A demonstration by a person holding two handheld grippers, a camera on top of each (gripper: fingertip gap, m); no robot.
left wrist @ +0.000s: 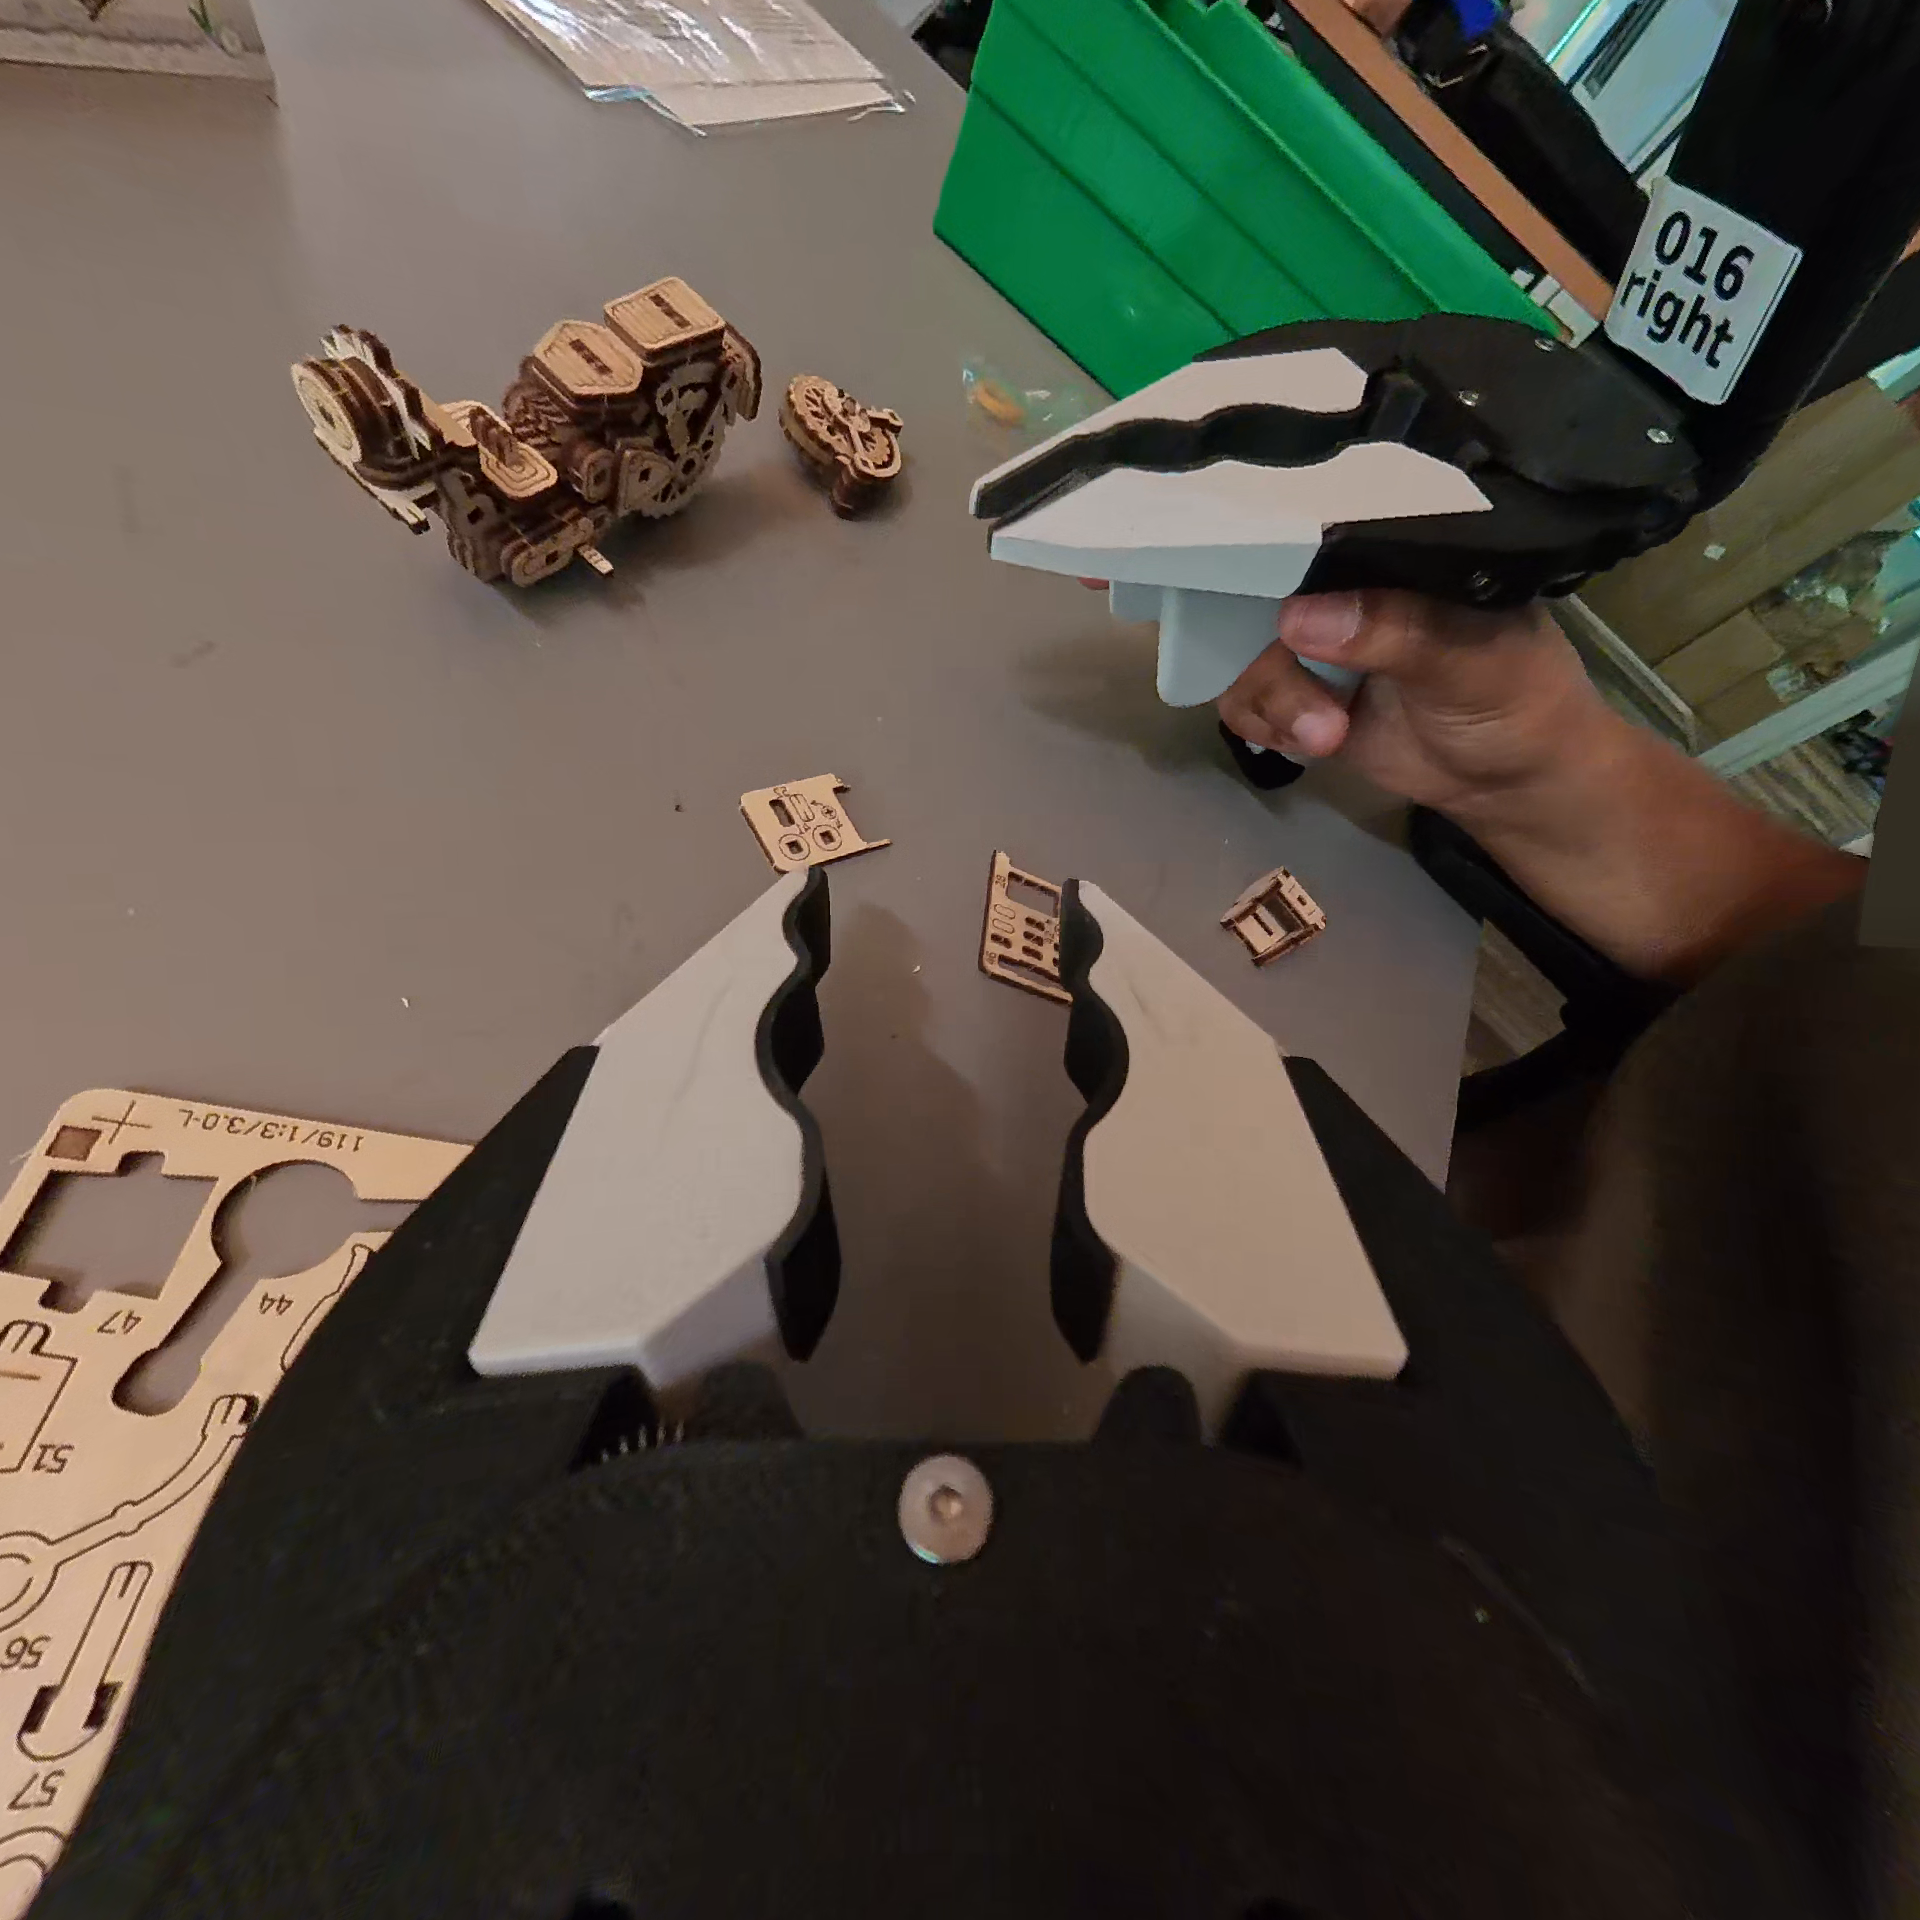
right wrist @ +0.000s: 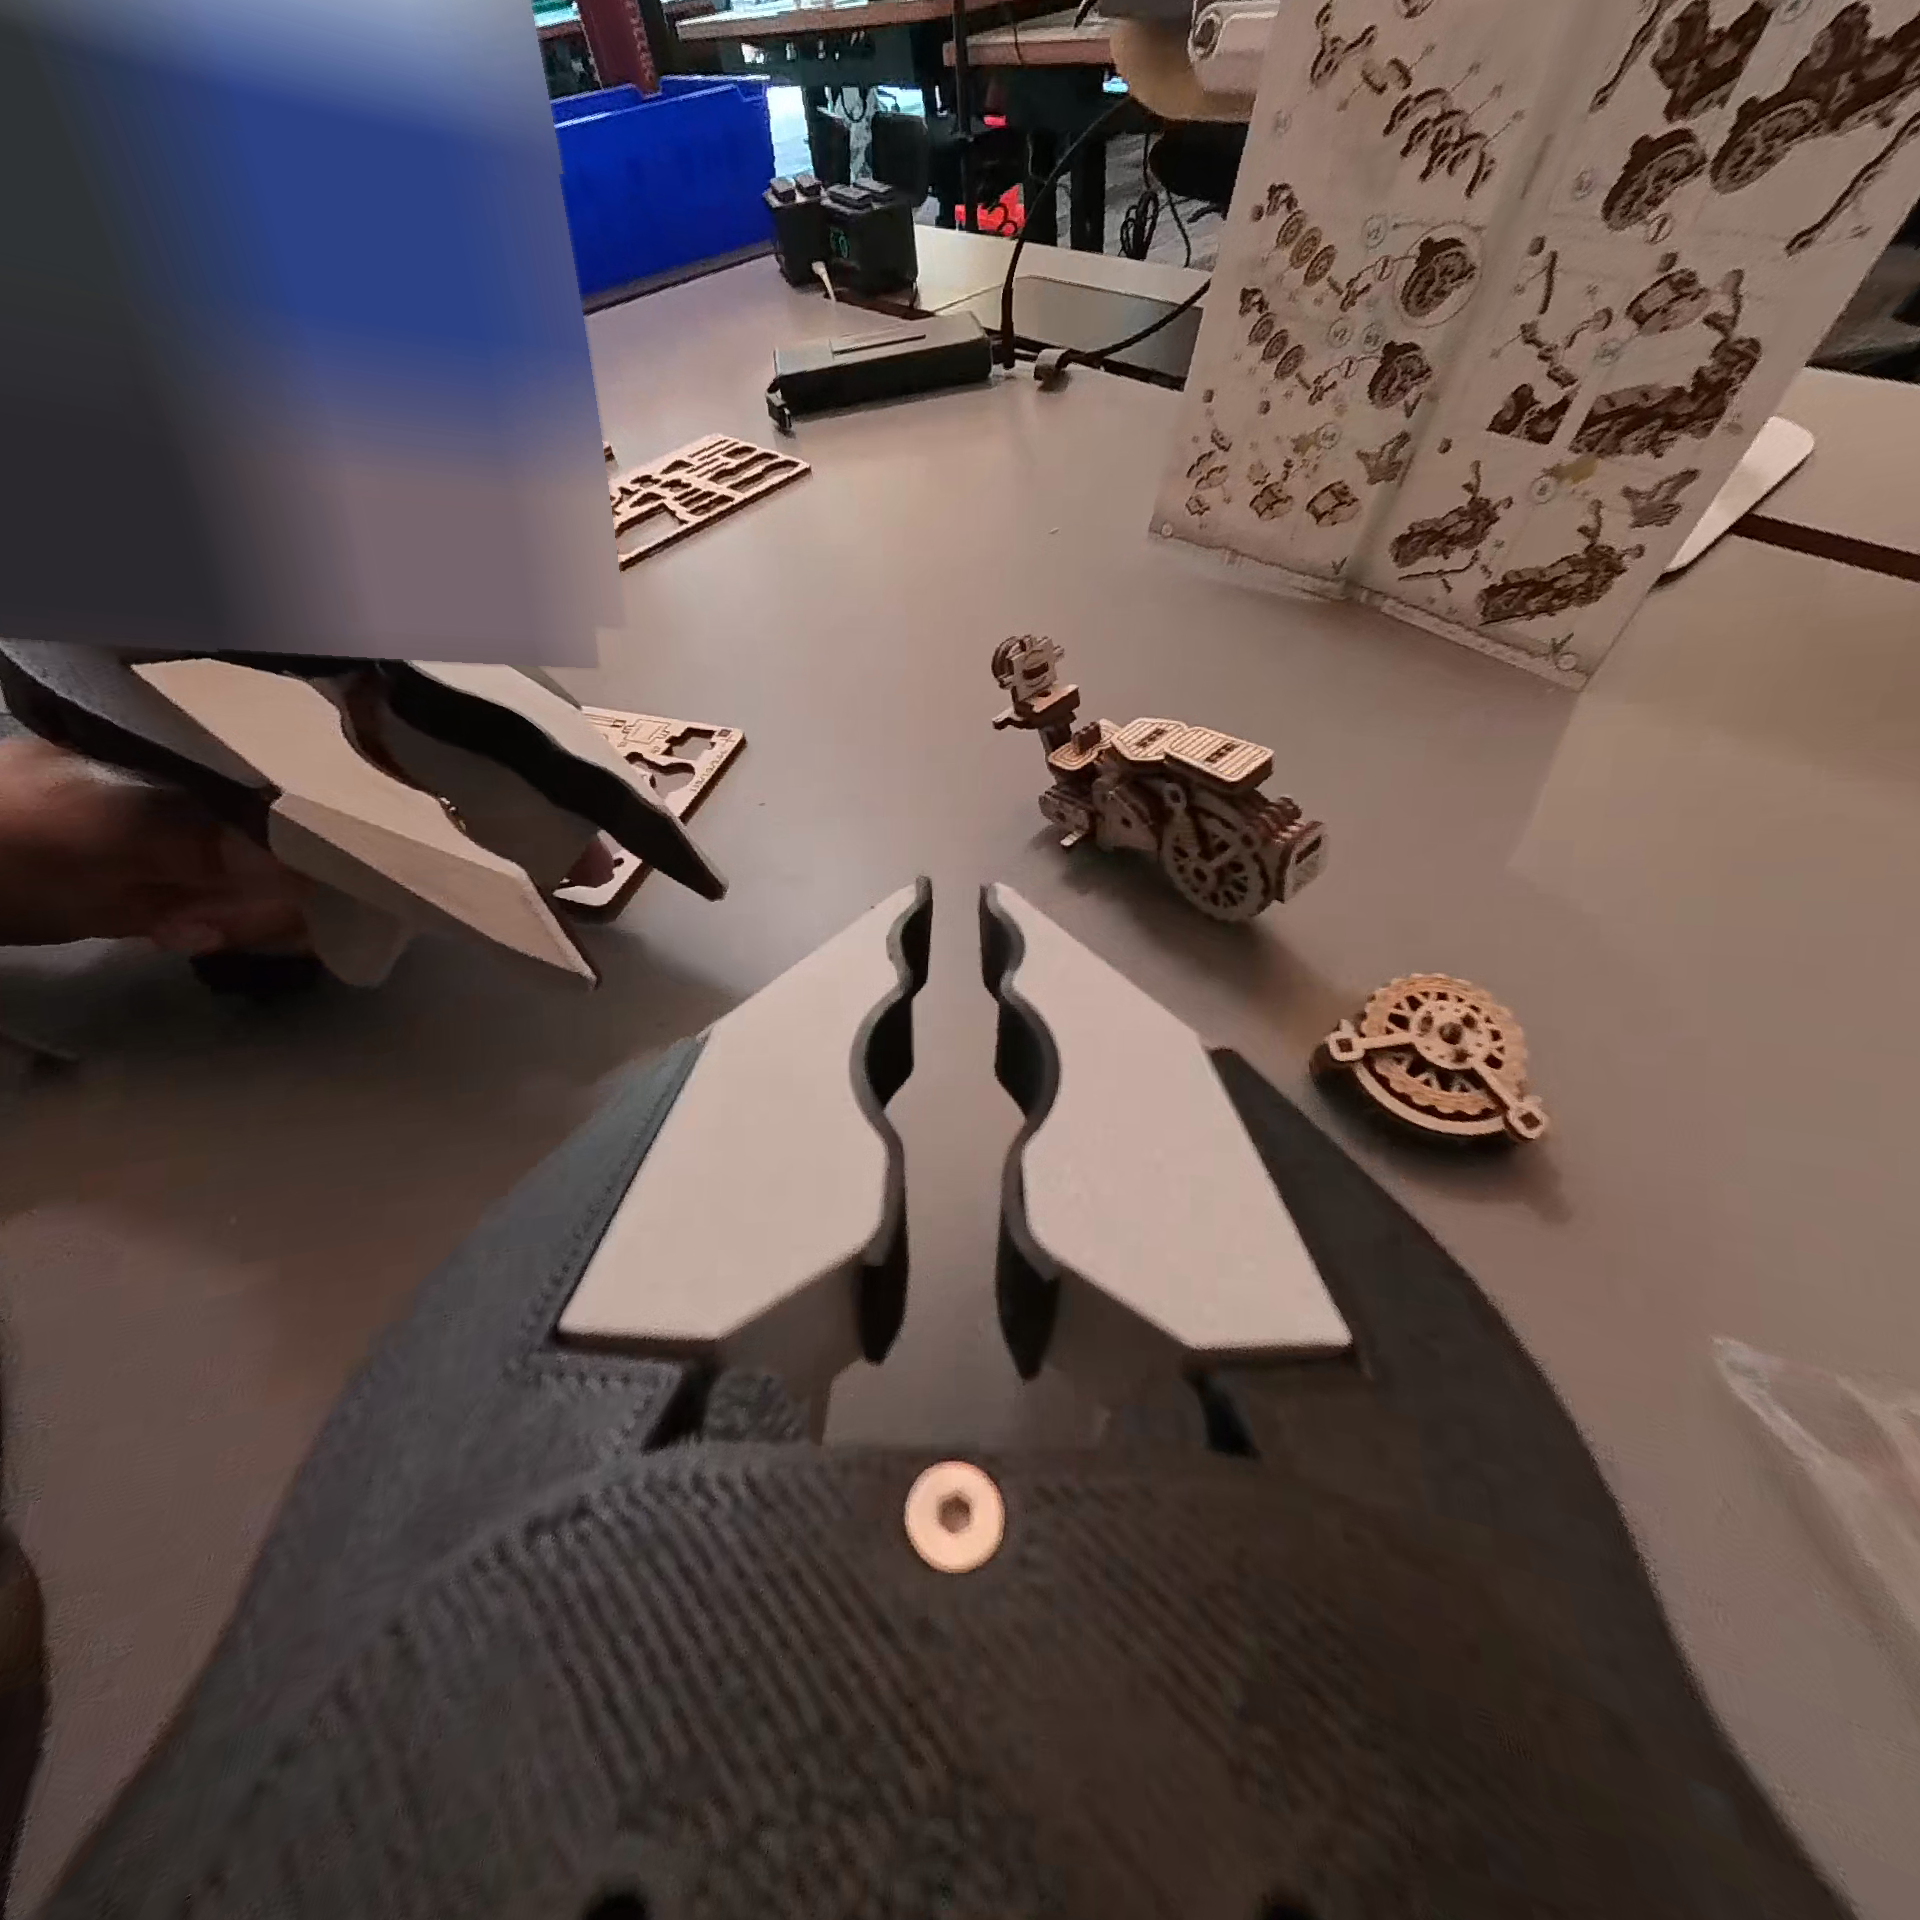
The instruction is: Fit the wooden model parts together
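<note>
Left wrist view: left gripper point(left wrist: 945, 894) spread wide, empty, hovering over the grey table point(left wrist: 312, 779). Landmark: the slotted flat piece point(left wrist: 1023, 940), right at its right fingertip. Engraved flat piece point(left wrist: 810, 821) just beyond the left tip; small box sub-assembly point(left wrist: 1273, 914) to the right; half-built motorcycle point(left wrist: 530, 436) and wheel point(left wrist: 842, 442) well beyond. Right gripper point(left wrist: 987, 509) nearly closed, empty, above. Risk: thin flat pieces likely skid or flip when pinched from the table.

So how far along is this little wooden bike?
Most of the bike body is built, and a wheel lies finished beside it. Nothing is in hand: the left gripper is open and the right gripper is nearly closed but empty. Two flat pieces and a small block are still loose.
</note>
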